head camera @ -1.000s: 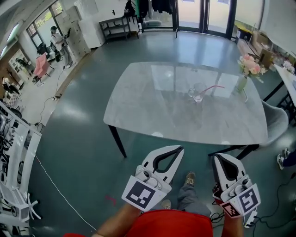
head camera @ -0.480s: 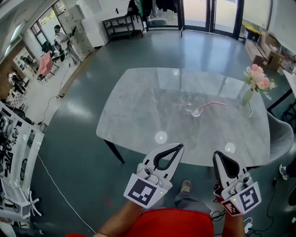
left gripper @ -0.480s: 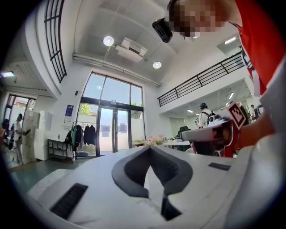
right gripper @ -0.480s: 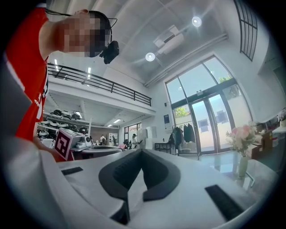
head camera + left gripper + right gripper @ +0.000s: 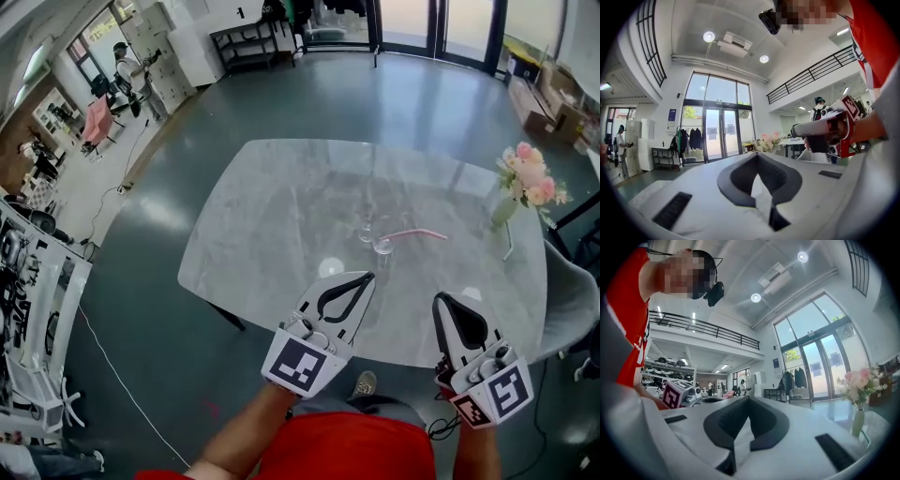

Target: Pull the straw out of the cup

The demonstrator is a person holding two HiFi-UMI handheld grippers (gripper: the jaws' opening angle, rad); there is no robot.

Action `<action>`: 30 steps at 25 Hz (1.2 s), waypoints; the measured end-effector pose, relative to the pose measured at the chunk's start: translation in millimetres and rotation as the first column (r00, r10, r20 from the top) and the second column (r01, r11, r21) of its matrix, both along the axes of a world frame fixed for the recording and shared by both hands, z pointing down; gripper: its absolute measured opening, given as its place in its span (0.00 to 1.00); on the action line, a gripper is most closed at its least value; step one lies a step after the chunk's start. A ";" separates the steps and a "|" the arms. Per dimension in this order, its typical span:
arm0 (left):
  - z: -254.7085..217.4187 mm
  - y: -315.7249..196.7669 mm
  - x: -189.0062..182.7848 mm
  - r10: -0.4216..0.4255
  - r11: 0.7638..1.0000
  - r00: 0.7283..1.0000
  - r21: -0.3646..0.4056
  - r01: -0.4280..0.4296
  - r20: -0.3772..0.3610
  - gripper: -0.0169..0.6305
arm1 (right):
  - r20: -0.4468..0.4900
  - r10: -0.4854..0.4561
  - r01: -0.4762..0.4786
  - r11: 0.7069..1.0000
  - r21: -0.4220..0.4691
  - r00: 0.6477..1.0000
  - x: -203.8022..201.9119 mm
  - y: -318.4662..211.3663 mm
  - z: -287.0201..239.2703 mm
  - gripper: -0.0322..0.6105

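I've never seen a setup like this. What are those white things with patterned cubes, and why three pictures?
No robot here: a person holds hand tools, the left tongs and right tongs, each carrying a marker cube. One picture comes from a camera on the person's head, looking down; the others come from cameras riding on each tool, looking along its jaws. On the grey table are a clear cup with a pink straw and a vase of flowers. Both tongs are shut and hold nothing.

A tall, open lab-style hall: polished grey floor point(image 5: 141, 309), glass entrance doors point(image 5: 441, 23), a railed mezzanine point(image 5: 703, 329) under ceiling spotlights point(image 5: 755, 297), racks of equipment point(image 5: 23, 281), a loose cable point(image 5: 122, 375), and one marble-look desk point(image 5: 281, 225) carrying flowers point(image 5: 530, 178).
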State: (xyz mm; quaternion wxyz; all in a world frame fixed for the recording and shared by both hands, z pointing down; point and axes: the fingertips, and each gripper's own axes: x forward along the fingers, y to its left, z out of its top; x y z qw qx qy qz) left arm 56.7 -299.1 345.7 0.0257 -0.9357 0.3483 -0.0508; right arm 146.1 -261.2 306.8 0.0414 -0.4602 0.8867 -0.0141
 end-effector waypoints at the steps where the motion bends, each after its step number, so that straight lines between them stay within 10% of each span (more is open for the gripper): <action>1: 2.8 -6.8 4.6 0.005 1.000 1.000 0.000 -0.005 0.009 0.05 | 0.001 0.000 0.000 1.000 -0.004 1.000 2.7 -4.8 1.2 0.06; 15: 61.7 -96.3 62.2 0.144 0.989 0.963 -0.006 -0.147 0.228 0.05 | 0.019 0.093 -0.092 0.995 -0.043 0.995 31.9 -58.2 6.2 0.06; 30: 131.5 -131.4 118.8 0.302 0.946 0.814 -0.049 -0.321 0.496 0.31 | 0.022 0.194 -0.191 0.977 -0.095 0.981 62.6 -68.7 25.2 0.06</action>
